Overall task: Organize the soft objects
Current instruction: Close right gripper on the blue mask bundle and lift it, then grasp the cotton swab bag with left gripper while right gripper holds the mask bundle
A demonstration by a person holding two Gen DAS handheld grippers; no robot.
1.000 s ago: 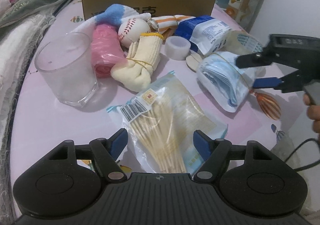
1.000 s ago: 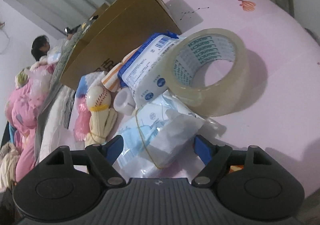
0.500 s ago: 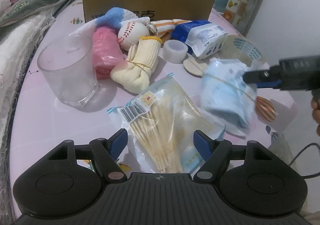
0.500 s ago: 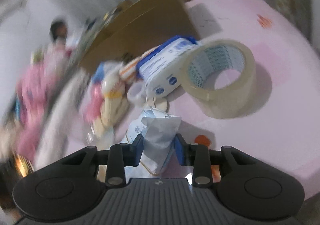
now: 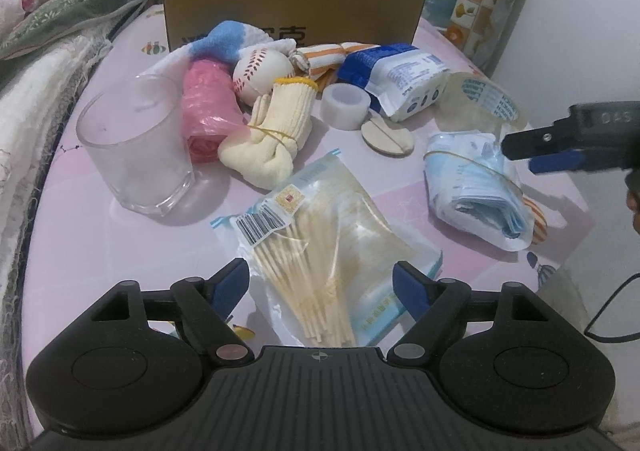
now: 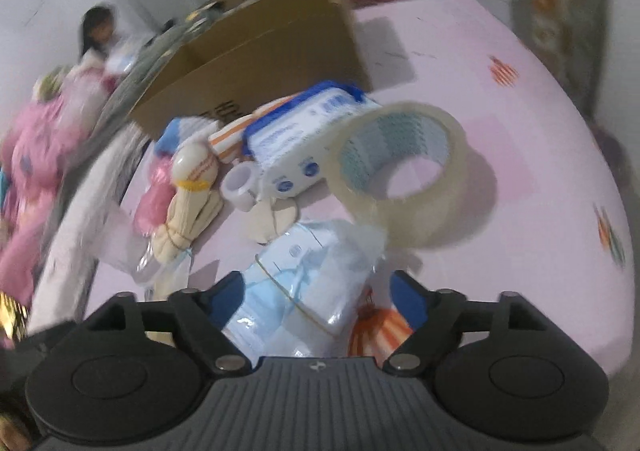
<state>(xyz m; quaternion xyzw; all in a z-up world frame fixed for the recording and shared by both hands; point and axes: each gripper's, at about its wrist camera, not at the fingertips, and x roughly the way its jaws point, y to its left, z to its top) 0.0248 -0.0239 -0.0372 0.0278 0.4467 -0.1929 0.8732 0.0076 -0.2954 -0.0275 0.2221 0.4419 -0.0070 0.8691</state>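
Observation:
A banded pack of blue face masks [image 5: 472, 187] lies on the pink table at the right. My right gripper [image 6: 318, 291] straddles the mask pack [image 6: 304, 279]; its jaws are opening and the pads stand off it. The right gripper [image 5: 536, 151] also shows from the side in the left wrist view. My left gripper [image 5: 320, 277] hovers low over a bag of cotton swabs [image 5: 320, 227], jaws opening, pads clear of the bag. Cream gloves [image 5: 272, 139], a pink bag roll [image 5: 204, 111], a blue-white cloth [image 5: 228, 39] and a striped cloth [image 5: 332, 53] lie before the cardboard box [image 5: 288, 15].
A glass cup [image 5: 132, 147] stands at the left. A baseball [image 5: 262, 71], a small tape roll [image 5: 344, 107], a wipes pack [image 5: 400, 79] and a large clear tape roll [image 6: 400, 171] crowd the middle. Bedding lines the left edge. A person sits far left.
The right gripper shut on the mask pack and lifted it a little, then spread its jaws; the pack now lies slightly nearer. The left gripper stayed over the swab bag.

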